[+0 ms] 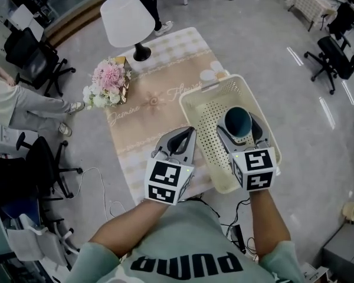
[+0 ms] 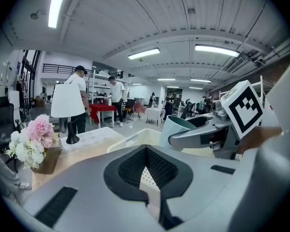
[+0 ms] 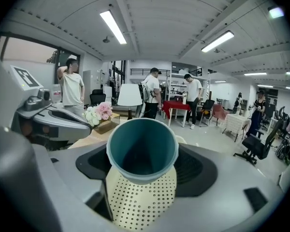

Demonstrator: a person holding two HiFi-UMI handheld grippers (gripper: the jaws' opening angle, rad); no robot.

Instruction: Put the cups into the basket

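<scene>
A teal cup (image 1: 238,121) hangs over the cream perforated basket (image 1: 192,102), and my right gripper (image 1: 239,130) is shut on it. The right gripper view looks into the cup's open mouth (image 3: 142,149), which sits between the jaws of the right gripper (image 3: 142,164) with the basket's holed floor (image 3: 140,202) below. My left gripper (image 1: 178,137) hovers just left of the basket over the table, shut with nothing in it. In the left gripper view the jaws of the left gripper (image 2: 146,154) meet. Past them are the basket rim (image 2: 134,138) and the held cup (image 2: 176,129). No other cup shows.
The basket rests on the right end of a small table with a beige cloth (image 1: 153,102). A white lamp (image 1: 127,19) and a pink flower bouquet (image 1: 108,80) stand at the far end. Office chairs (image 1: 32,58), a seated person (image 1: 17,108) and floor cables surround it.
</scene>
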